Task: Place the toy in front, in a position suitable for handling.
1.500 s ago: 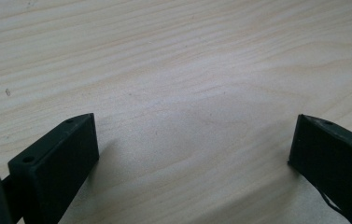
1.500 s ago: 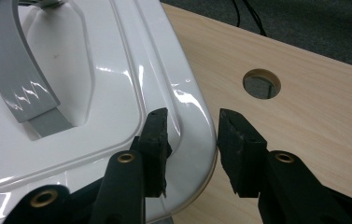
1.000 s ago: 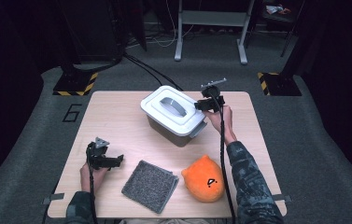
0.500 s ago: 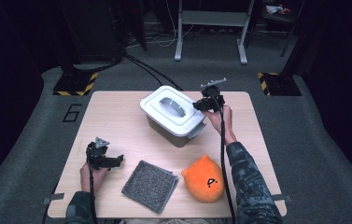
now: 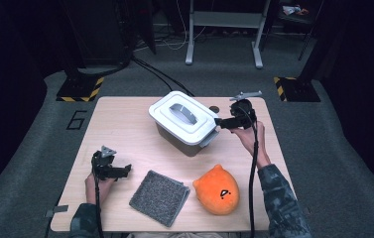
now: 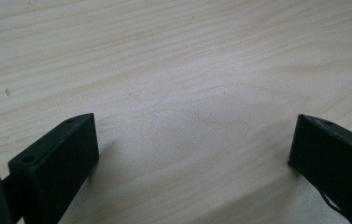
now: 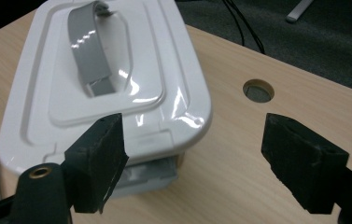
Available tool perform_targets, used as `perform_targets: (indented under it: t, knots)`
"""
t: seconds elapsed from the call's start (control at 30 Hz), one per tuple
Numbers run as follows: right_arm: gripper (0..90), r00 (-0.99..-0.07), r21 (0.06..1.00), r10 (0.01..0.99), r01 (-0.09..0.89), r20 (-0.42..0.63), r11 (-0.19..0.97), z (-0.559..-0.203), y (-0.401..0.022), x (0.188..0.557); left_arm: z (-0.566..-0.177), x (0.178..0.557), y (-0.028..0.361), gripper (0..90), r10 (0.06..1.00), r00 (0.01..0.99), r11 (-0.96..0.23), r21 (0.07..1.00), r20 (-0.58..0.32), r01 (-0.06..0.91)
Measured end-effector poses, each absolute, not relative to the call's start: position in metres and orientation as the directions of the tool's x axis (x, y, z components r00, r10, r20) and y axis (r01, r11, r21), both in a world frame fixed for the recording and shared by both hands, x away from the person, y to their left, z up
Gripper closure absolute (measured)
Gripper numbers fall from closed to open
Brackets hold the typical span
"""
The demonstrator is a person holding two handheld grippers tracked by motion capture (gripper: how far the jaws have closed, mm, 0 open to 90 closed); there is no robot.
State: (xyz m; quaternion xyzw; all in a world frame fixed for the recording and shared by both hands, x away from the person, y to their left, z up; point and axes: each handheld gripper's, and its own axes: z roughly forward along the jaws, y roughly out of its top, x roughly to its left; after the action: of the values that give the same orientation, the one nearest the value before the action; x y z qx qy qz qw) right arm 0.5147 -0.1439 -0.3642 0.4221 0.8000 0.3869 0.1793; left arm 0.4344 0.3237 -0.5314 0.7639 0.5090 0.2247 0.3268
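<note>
A grey box with a white lid point(image 5: 182, 119) and a grey handle point(image 5: 180, 114) stands at the middle back of the table. My right gripper point(image 5: 218, 123) hovers just off the box's right end, its jaws pointing at it. In the right gripper view the jaws of the right gripper point(image 7: 192, 154) have just been opening and stand wide apart with nothing between them. The lid point(image 7: 103, 74) lies just ahead, with a pale latch point(image 7: 148, 176) under its near rim. My left gripper point(image 5: 126, 170) rests at the front left, open, and the left gripper point(image 6: 192, 144) looks down on bare wood.
A grey cloth square point(image 5: 159, 197) lies at the front middle, an orange plush toy point(image 5: 218, 189) to its right. A round hole point(image 5: 215, 109) is in the wooden table point(image 5: 120, 129) behind the right gripper. Black cables trail from both grippers.
The right gripper has drawn back to the right from the box's end and its jaws have opened. The left gripper has not moved.
</note>
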Motion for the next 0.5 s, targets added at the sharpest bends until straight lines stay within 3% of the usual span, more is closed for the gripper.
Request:
perform_targets:
  t: [0.5]
  knots:
    - [8.6, -0.622, 0.759, 0.782, 0.518, 0.018, 0.394, -0.384, -0.161, 0.432, -0.531, 0.434, 0.324, 1.0, 0.925, 0.381, -0.268, 0.728, 0.010, 0.632]
